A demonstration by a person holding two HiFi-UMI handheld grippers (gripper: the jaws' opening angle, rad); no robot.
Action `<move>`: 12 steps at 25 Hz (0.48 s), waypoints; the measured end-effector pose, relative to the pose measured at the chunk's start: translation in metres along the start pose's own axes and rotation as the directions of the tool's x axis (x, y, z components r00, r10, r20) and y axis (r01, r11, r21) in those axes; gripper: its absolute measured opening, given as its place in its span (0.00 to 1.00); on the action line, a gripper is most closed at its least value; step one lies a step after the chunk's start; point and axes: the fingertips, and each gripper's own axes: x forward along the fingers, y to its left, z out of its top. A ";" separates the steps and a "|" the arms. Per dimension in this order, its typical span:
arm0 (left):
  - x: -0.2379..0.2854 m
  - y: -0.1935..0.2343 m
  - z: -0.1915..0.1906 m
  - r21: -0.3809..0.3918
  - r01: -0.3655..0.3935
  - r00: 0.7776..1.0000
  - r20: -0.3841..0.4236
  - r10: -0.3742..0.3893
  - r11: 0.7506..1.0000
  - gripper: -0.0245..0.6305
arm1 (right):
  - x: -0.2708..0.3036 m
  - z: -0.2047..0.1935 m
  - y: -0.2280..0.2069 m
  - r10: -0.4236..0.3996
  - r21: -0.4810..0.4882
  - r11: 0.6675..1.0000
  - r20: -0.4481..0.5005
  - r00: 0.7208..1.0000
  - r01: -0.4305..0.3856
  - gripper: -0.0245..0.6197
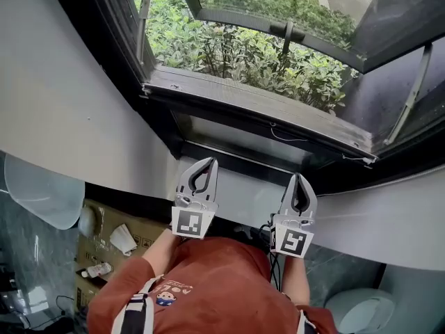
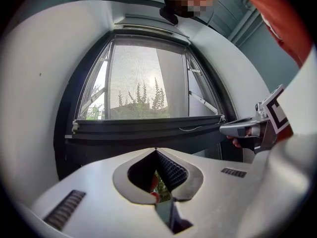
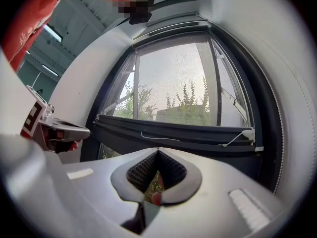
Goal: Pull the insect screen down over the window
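The insect screen's dark bottom bar (image 1: 257, 106) runs across the window opening, with grey mesh (image 2: 143, 78) above it and open space to the green bushes below it. A thin white cord (image 3: 158, 137) lies along the bar (image 3: 178, 133). My left gripper (image 1: 206, 161) and right gripper (image 1: 299, 177) are held side by side below the bar, in front of the lower window frame (image 1: 229, 155), and touch neither. Both are shut, tips together, nothing between them. In the left gripper view my own tips (image 2: 156, 150) point at the bar (image 2: 148, 125), with the right gripper (image 2: 247, 129) beside them.
The glass sash (image 1: 278, 5) is swung outward on metal stays (image 1: 410, 96) over bushes (image 1: 229, 47). White wall (image 1: 62, 103) flanks the dark frame. A cardboard box (image 1: 142, 235) of small items sits lower left, a white rounded object (image 1: 42, 190) beside it.
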 end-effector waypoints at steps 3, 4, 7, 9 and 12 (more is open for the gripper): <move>0.001 0.000 0.002 0.004 -0.001 1.000 0.005 0.001 1.000 0.05 | 0.001 0.002 -0.001 -0.002 0.000 1.000 0.004 1.000 0.002 0.05; 0.001 0.000 0.003 0.005 -0.002 1.000 0.007 0.002 1.000 0.05 | 0.001 0.002 -0.001 -0.005 0.001 1.000 0.006 1.000 0.005 0.05; 0.001 -0.001 0.003 0.003 -0.002 1.000 0.010 0.002 1.000 0.05 | 0.000 0.001 -0.002 -0.011 0.004 1.000 0.004 1.000 0.011 0.05; 0.000 -0.001 0.001 -0.002 -0.003 1.000 0.004 0.003 1.000 0.05 | 0.000 -0.001 -0.002 -0.010 0.003 1.000 0.002 1.000 0.010 0.05; -0.001 0.000 -0.001 -0.001 -0.003 1.000 0.000 0.003 1.000 0.05 | 0.000 -0.001 -0.002 -0.011 0.002 1.000 0.003 1.000 0.011 0.05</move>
